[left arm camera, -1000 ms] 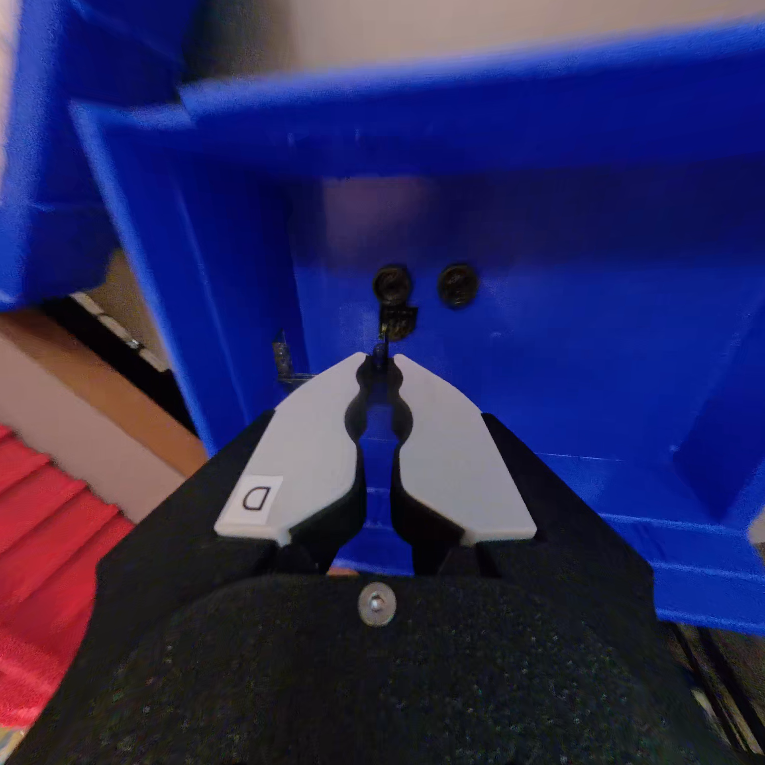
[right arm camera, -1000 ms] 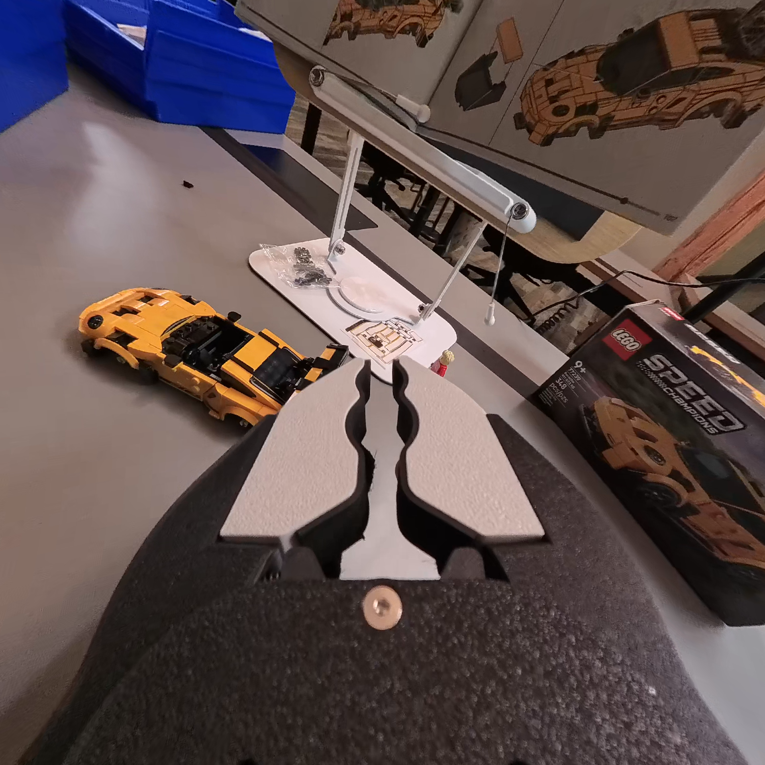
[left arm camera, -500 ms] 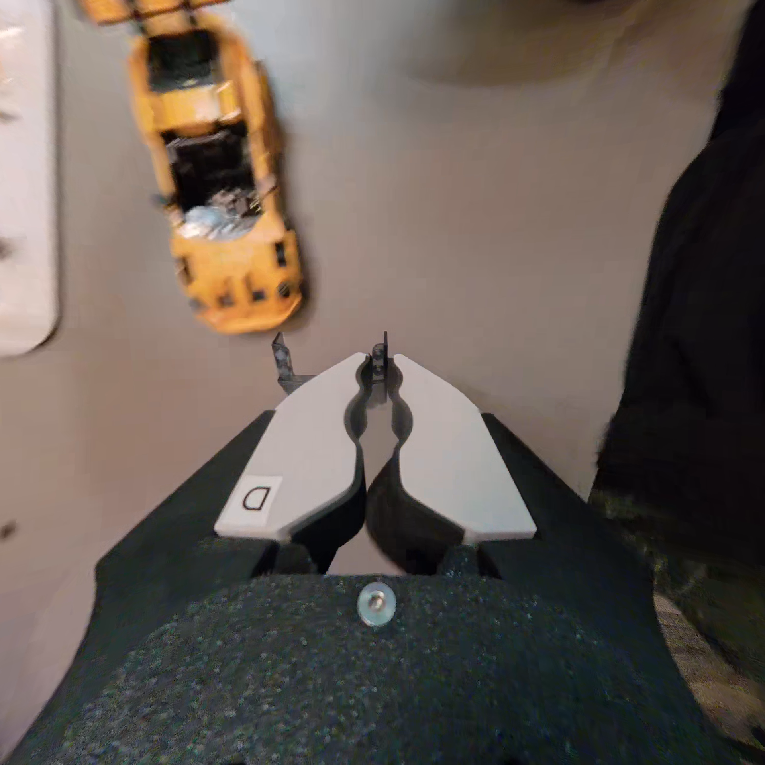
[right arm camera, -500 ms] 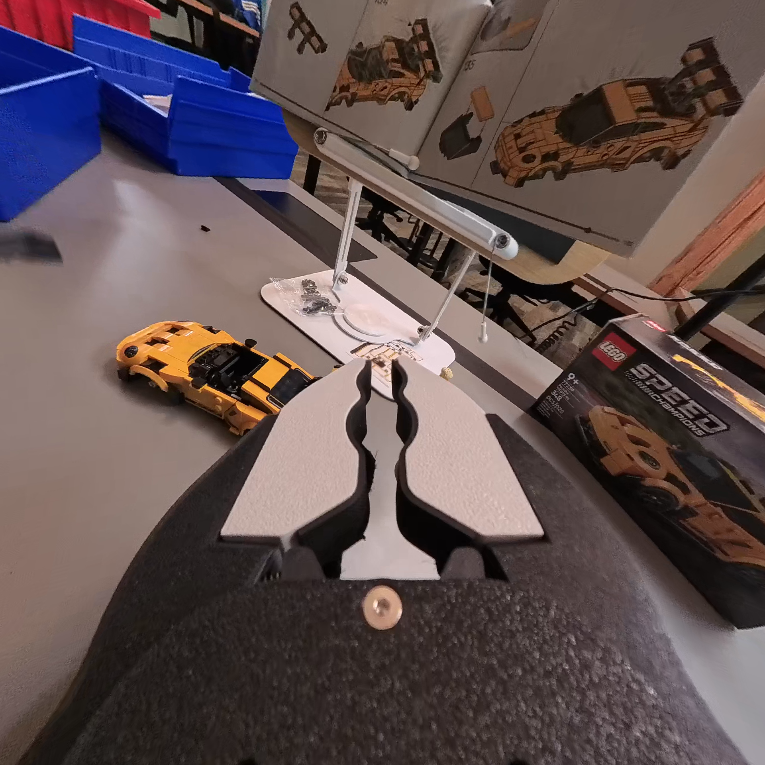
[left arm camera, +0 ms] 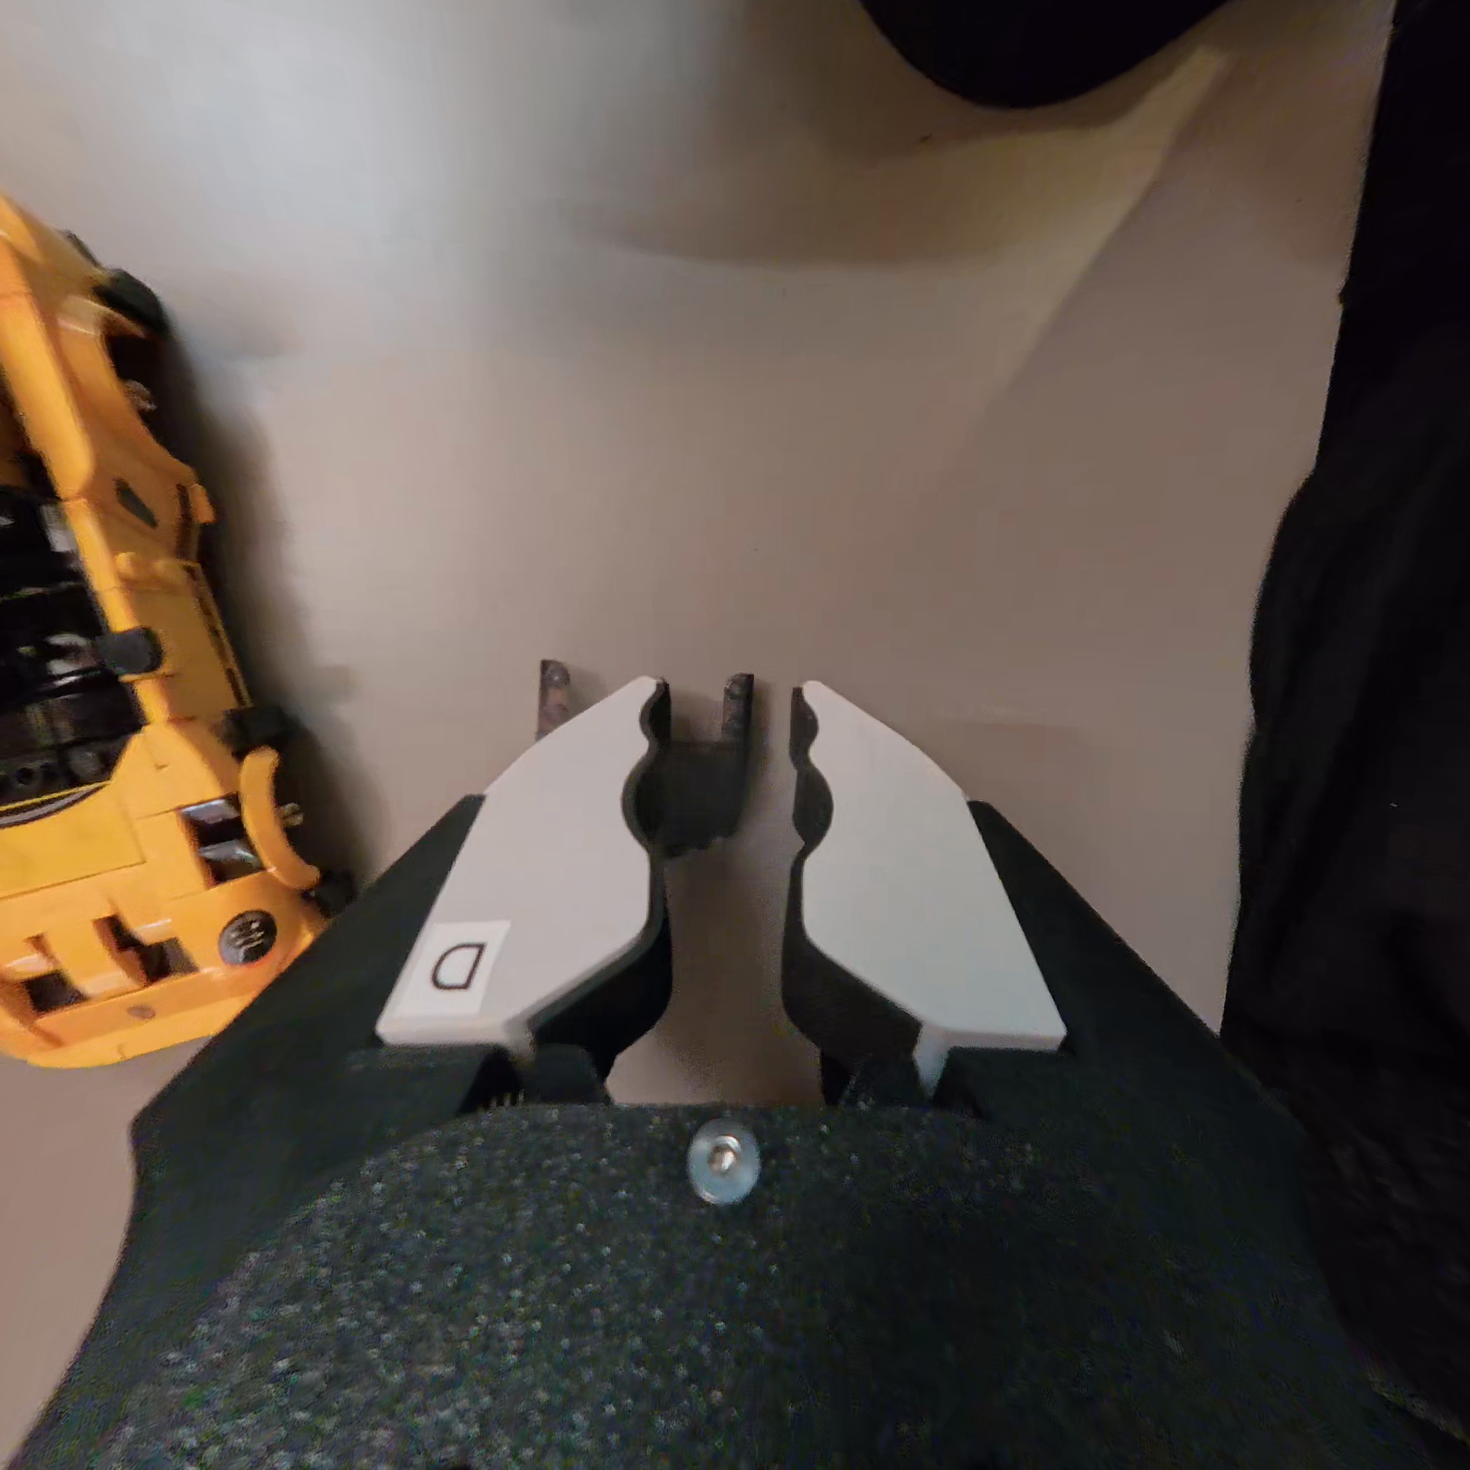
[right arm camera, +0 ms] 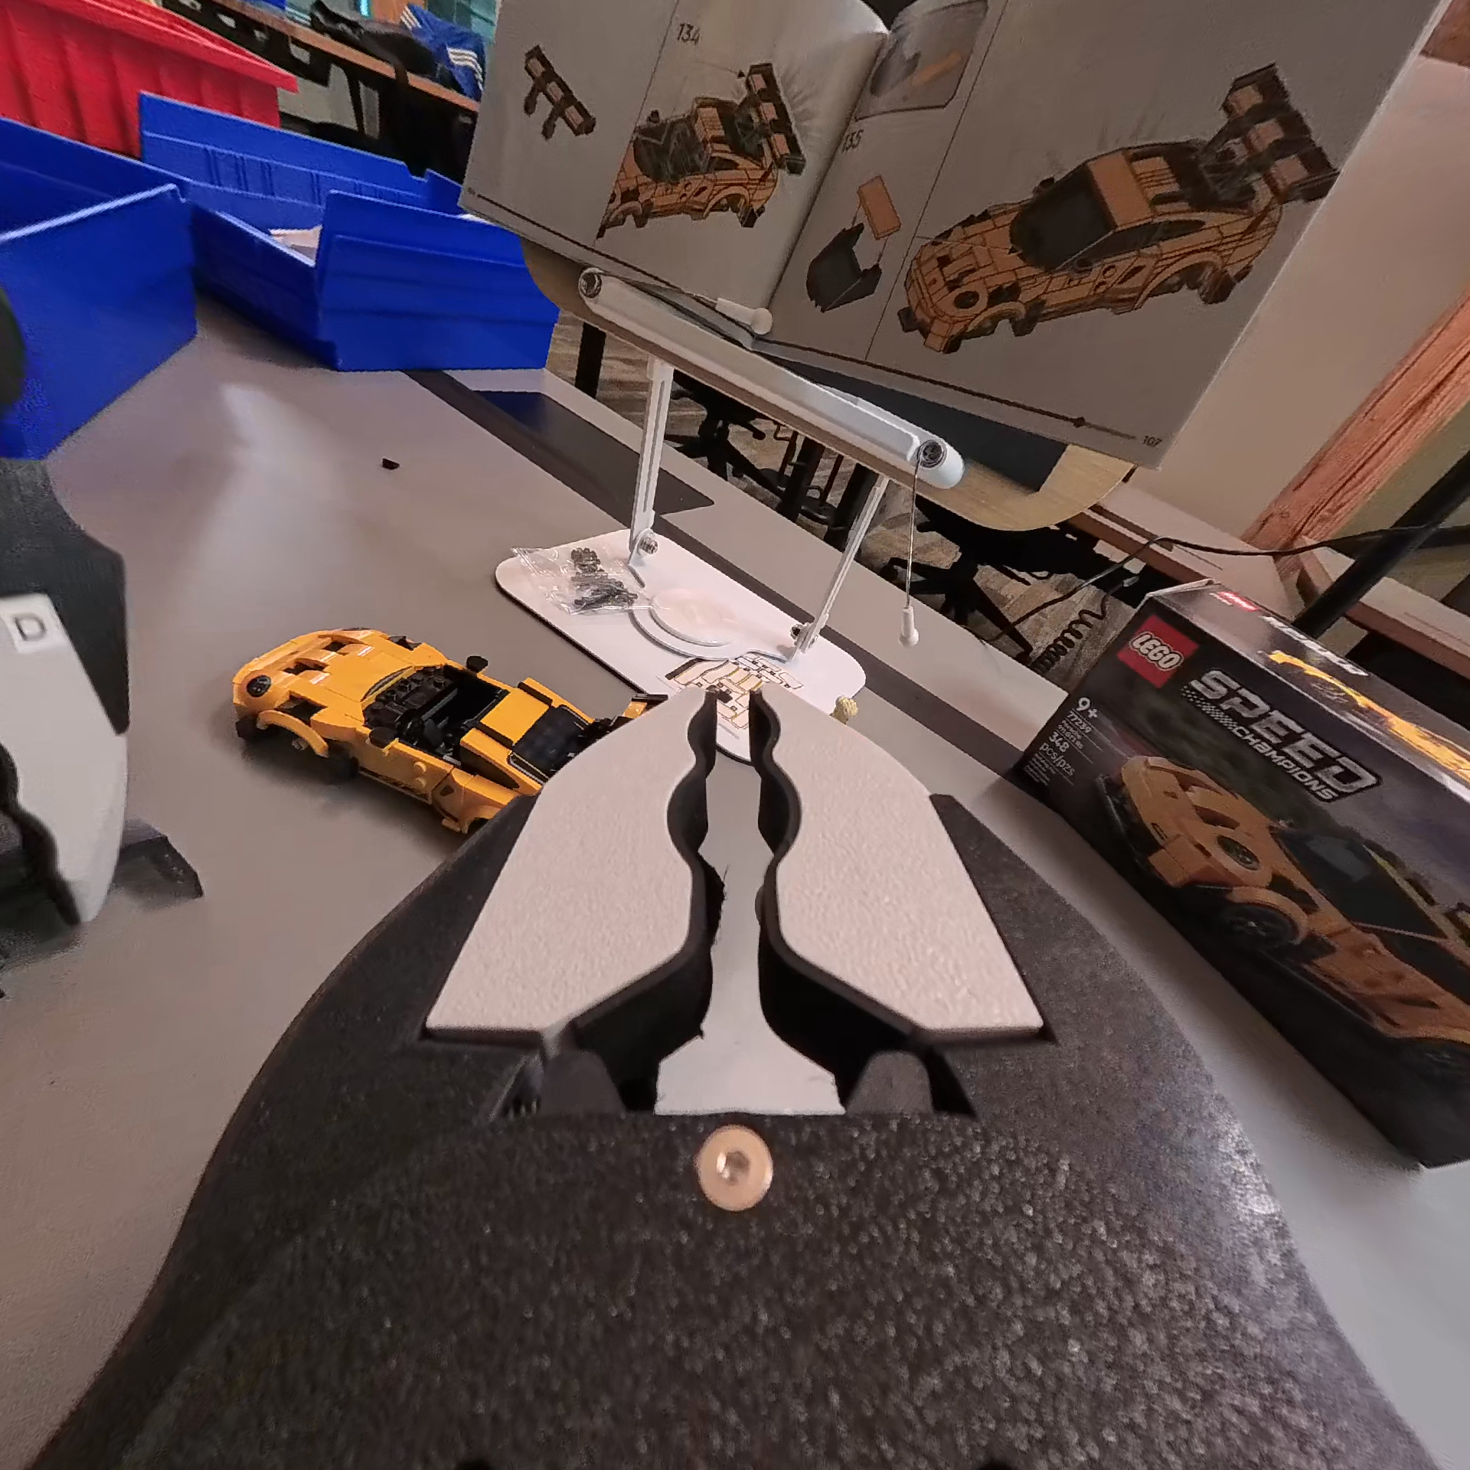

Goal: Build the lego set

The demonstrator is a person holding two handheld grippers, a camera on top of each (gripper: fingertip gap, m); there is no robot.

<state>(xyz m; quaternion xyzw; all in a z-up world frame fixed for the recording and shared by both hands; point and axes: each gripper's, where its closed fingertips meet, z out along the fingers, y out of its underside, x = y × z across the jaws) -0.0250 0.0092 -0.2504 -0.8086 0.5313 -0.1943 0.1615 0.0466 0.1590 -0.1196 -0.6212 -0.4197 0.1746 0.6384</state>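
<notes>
Hanging with its jaws apart over the grey table (left arm camera: 875, 477), the left gripper (left arm camera: 728, 700) straddles a small black piece (left arm camera: 700, 783) that could skid or snag on re-gripping, beside the yellow car (left arm camera: 119, 716) at left, while the right gripper (right arm camera: 730, 700) hovers nearly closed and empty.

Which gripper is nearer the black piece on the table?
Left. The left gripper is open around the black piece; the right gripper sits off to its side.
</notes>
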